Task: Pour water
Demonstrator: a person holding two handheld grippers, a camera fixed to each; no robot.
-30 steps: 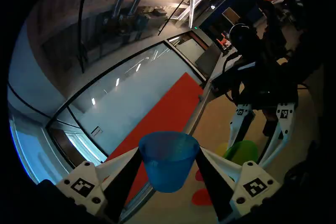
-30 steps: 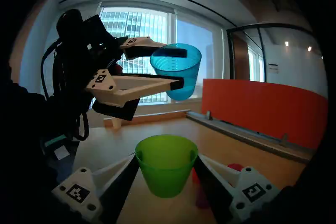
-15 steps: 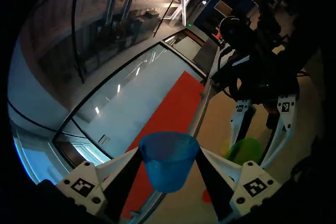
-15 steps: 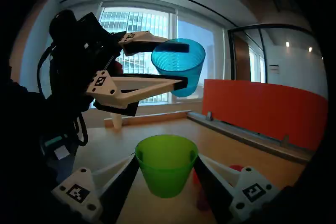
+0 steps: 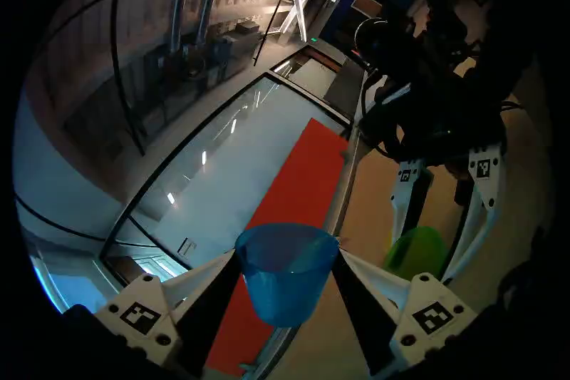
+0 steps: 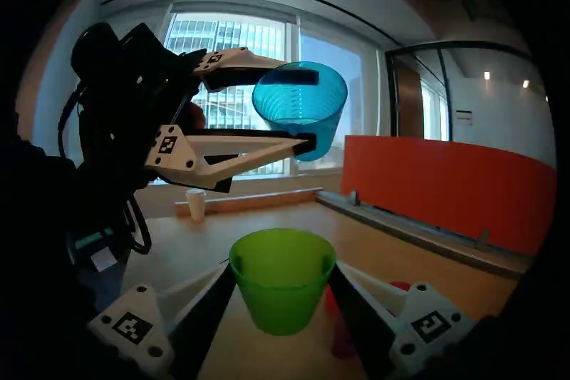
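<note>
Blue cup (image 5: 286, 273) clamped by left gripper (image 5: 286, 260) jaws, green cup (image 6: 282, 287) by right gripper (image 6: 282, 267), over wooden table (image 6: 399, 237)

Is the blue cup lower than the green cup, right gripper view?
No, the blue cup, clamped by the left gripper, hangs above the green cup.

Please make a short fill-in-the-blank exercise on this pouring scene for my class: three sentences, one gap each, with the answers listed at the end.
1. The left gripper is shut on the first cup, whose colour is ____.
2. The right gripper is shut on the second cup, whose colour is ____.
3. In the right gripper view, the first cup is held ____ than the second cup.

Missing words: blue; green; higher
</note>
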